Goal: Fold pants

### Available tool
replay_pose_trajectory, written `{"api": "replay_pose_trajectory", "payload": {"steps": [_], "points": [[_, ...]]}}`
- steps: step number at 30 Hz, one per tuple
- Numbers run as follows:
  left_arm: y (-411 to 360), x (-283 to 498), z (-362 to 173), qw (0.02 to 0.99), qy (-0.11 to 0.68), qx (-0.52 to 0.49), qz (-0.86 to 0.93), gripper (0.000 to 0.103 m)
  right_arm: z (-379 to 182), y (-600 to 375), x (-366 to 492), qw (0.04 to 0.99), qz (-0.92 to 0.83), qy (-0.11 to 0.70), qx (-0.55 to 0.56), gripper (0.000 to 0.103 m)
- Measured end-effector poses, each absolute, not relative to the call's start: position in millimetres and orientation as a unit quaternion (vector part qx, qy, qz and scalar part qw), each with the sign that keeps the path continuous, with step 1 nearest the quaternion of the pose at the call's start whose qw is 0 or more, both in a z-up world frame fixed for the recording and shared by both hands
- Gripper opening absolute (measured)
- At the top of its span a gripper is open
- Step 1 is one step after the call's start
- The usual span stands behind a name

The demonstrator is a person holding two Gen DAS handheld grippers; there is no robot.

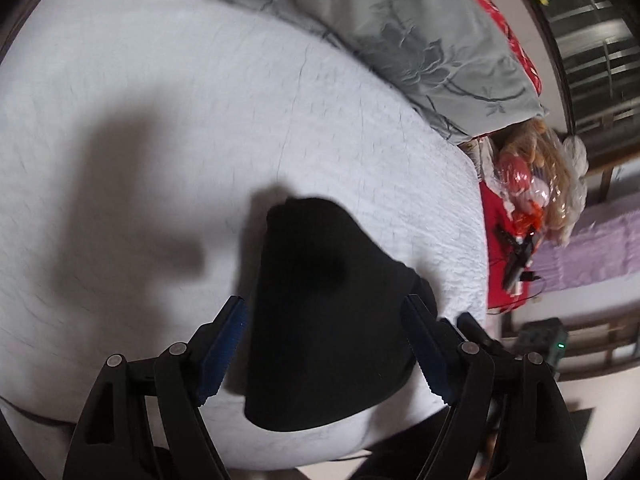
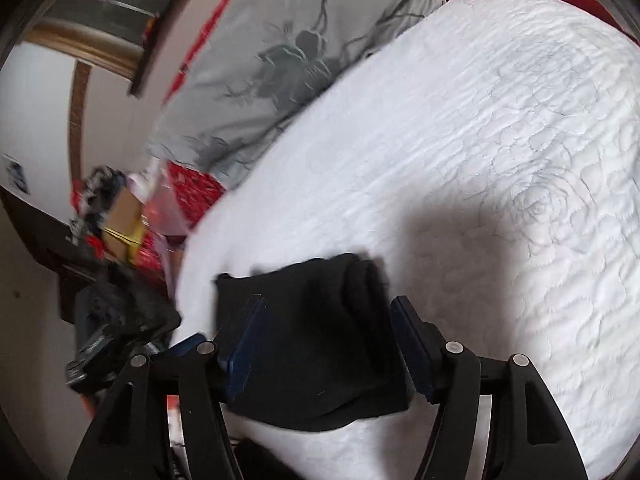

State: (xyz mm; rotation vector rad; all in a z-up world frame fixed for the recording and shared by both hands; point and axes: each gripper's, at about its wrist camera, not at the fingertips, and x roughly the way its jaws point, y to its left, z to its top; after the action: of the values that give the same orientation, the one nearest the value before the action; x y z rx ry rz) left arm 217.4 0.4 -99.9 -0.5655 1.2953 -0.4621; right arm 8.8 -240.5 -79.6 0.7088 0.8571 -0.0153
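Note:
The black pants [image 1: 320, 312] lie folded into a small bundle on the white quilted bed [image 1: 160, 100], near its front edge. My left gripper [image 1: 326, 314] is open, its blue-padded fingers spread on either side above the bundle, holding nothing. In the right wrist view the same pants [image 2: 320, 340] lie near the bed's [image 2: 480, 140] front corner. My right gripper [image 2: 328, 316] is also open, jaws apart over the bundle. The right view is motion-blurred.
A grey floral duvet [image 1: 400, 40] is bunched at the bed's far side over a red sheet [image 1: 500, 248]. Plastic-wrapped toys [image 1: 536, 184] and dark gadgets lie off the bed's right end. Clutter and a cardboard box [image 2: 120, 216] sit at left of the right view.

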Motion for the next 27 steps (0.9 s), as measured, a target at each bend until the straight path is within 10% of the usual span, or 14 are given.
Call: {"api": "replay_pose_trajectory", "payload": {"steps": [7,12,27], "points": [[-8,247,-129,0.729,0.603,-0.249,-0.209,0.078,-104,-237,19,0.841,-0.017,0.435,0.32,0.066],[-20,249,-126,0.744,0.589,-0.249,-0.192,0.036,-101,-218,32,0.844,0.011,0.45,0.292,0.011],[9,237,-132,0.758,0.588,-0.241,-0.148,0.049,-110,-203,43,0.827,0.032,0.458,0.323,0.024]]}}
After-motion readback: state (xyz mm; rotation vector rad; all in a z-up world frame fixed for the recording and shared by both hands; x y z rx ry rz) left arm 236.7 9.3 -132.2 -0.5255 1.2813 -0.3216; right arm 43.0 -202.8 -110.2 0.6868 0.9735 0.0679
